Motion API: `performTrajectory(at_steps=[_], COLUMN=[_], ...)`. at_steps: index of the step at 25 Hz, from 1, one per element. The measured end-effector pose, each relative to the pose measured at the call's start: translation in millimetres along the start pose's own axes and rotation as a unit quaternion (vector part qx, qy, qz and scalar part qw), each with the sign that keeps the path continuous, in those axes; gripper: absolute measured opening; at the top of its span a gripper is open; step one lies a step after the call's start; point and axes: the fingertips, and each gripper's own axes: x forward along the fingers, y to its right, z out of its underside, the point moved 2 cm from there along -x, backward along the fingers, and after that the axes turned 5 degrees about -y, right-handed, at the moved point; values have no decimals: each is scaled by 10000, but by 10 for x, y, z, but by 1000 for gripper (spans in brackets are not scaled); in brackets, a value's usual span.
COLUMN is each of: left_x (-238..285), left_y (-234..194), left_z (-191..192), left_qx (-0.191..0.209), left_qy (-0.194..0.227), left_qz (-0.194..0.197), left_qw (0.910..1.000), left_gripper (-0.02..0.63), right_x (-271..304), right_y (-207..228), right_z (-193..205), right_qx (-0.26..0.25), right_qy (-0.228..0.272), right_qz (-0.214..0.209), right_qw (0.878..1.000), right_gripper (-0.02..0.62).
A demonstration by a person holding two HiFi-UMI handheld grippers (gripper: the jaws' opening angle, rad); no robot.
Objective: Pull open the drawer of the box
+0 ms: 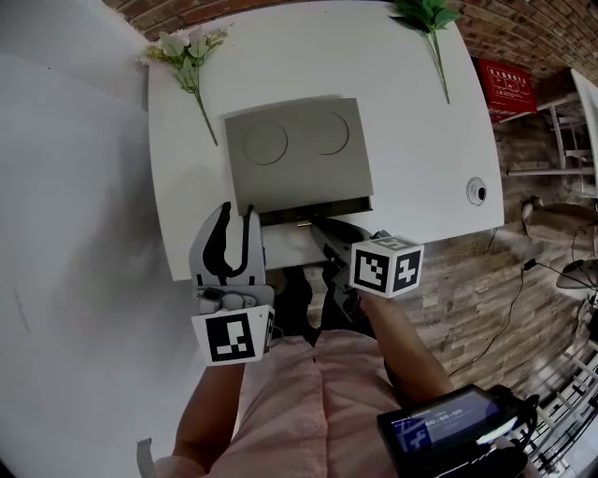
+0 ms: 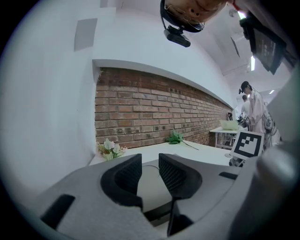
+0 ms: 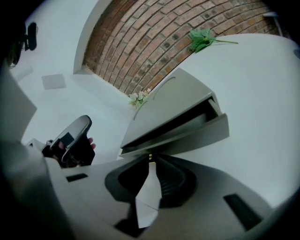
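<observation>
A grey box (image 1: 299, 149) stands on the white tabletop (image 1: 420, 140), close to the front edge, with two shallow circles pressed in its lid. Its drawer (image 1: 313, 213) is at the side that faces the person and is already out a little: in the right gripper view a dark slot shows between the lid and the drawer front (image 3: 187, 136).

The right claw (image 1: 316, 228) reaches to the middle of the drawer front. In the right gripper view this claw (image 3: 150, 160) is closed, and its tips are pressed on the small brass-coloured knob (image 3: 150, 156) of the drawer. Behind the tips only a thin wedge of the white tabletop shows.

The left claw (image 1: 235, 224) is beside the left front corner of the box, and I cannot tell if it touches the box. In the left gripper view this claw (image 2: 149, 164) stands apart and nothing is gripped in it; the lid of the box (image 2: 150, 185) is seen through the gap.

Some white flowers (image 1: 187, 51) lie at the far left of the tabletop and a green sprig (image 1: 425, 19) at the far right, both well apart from the box. A small round fitting (image 1: 476, 191) sits near the right edge. A brick wall (image 2: 150, 112) runs behind the tabletop.
</observation>
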Motion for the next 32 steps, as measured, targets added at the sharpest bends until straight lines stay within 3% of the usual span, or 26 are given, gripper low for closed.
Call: performTrajectory(at_steps=[23,32], left_x=[-296,-467], left_y=[-56,-114], left_z=[-30,116], left_qx=[106,0], left_qy=[193,-5], left_qz=[227,327], left_qw=[9995,9995], left_gripper=[115,115], right_x=[-85,-96], right_y=[-6,-16], right_z=[181,198], right_qx=[40,213], right_qy=[97,232], right_qz=[110,89], right_qw=[9999,9995], right_gripper=[54,54])
